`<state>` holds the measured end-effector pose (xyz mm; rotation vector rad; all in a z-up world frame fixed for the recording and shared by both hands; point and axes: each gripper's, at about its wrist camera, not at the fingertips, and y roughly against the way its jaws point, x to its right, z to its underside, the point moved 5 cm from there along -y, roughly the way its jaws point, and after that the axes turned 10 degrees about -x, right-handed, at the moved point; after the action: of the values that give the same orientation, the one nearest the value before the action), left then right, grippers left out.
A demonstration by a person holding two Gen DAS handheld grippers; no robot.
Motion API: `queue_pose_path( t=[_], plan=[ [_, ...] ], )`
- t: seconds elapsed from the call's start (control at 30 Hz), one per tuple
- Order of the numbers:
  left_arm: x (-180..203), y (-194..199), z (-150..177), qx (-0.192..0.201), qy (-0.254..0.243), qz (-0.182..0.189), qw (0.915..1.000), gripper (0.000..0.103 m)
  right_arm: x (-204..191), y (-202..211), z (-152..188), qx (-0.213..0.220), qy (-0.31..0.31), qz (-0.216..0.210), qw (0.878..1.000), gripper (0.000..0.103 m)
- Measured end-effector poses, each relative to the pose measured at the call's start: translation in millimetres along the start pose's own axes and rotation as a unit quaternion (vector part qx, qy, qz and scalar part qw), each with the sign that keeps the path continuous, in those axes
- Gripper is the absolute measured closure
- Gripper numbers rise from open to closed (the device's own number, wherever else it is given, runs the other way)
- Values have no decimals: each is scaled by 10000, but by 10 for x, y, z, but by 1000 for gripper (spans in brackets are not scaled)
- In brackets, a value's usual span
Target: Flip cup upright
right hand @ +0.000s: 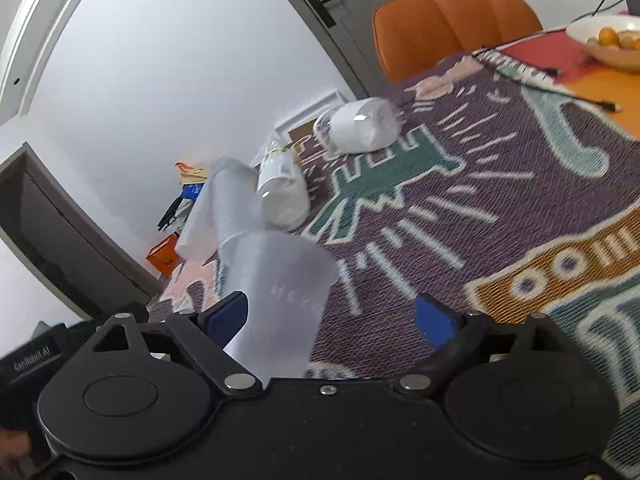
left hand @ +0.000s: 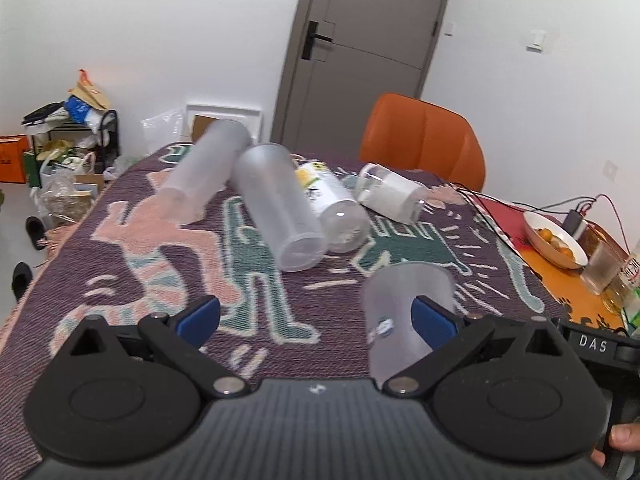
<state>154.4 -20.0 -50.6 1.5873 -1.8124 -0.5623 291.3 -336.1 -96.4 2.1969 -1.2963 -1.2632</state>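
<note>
A frosted translucent cup (left hand: pixel 394 312) stands close in front of my left gripper (left hand: pixel 316 316), against its right blue pad (left hand: pixel 434 322); the jaws stand wide apart, so it is not gripped. The same cup (right hand: pixel 280 300) shows in the right wrist view, beside the left blue pad (right hand: pixel 226 316) of my right gripper (right hand: pixel 332 318), which is also wide open. Several other cups lie on their sides on the patterned cloth (left hand: pixel 120 280): two frosted ones (left hand: pixel 280 208) (left hand: pixel 204 164), a printed one (left hand: pixel 332 204) and a white one (left hand: pixel 390 192).
An orange chair (left hand: pixel 424 140) stands at the table's far side. A bowl of fruit (left hand: pixel 556 240), glasses (left hand: pixel 600 268) and cables sit on the table at the right. Cluttered shelves and bags (left hand: pixel 64 148) stand on the floor at the left. A door is behind.
</note>
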Motion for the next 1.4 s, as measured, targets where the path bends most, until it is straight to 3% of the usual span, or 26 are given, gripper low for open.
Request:
queue_pose_path(
  t=[0.4, 0.73, 1.1, 1.17, 1.2, 1.4],
  plan=[
    [383, -314, -164, -294, -325, 312, 9986, 6, 439, 53, -157, 235, 90, 454, 9987, 5],
    [583, -601, -267, -602, -528, 334, 9962, 7, 725, 77, -231, 313, -52, 505, 9982, 4],
    [622, -1074, -241, -1430, -344, 517, 9878, 7, 809, 51, -262, 315, -101, 461, 9984, 2],
    [616, -1137, -246, -1535, -297, 548, 9862, 12, 829, 50, -265, 315, -130, 463, 9983, 2],
    [613, -1169, -248, -1612, -273, 569, 9849, 19, 838, 49, -266, 315, -146, 468, 9983, 2],
    [608, -1110, -302, -1520, -198, 615, 9863, 22, 845, 52, -266, 326, -186, 462, 9982, 2]
  ],
)
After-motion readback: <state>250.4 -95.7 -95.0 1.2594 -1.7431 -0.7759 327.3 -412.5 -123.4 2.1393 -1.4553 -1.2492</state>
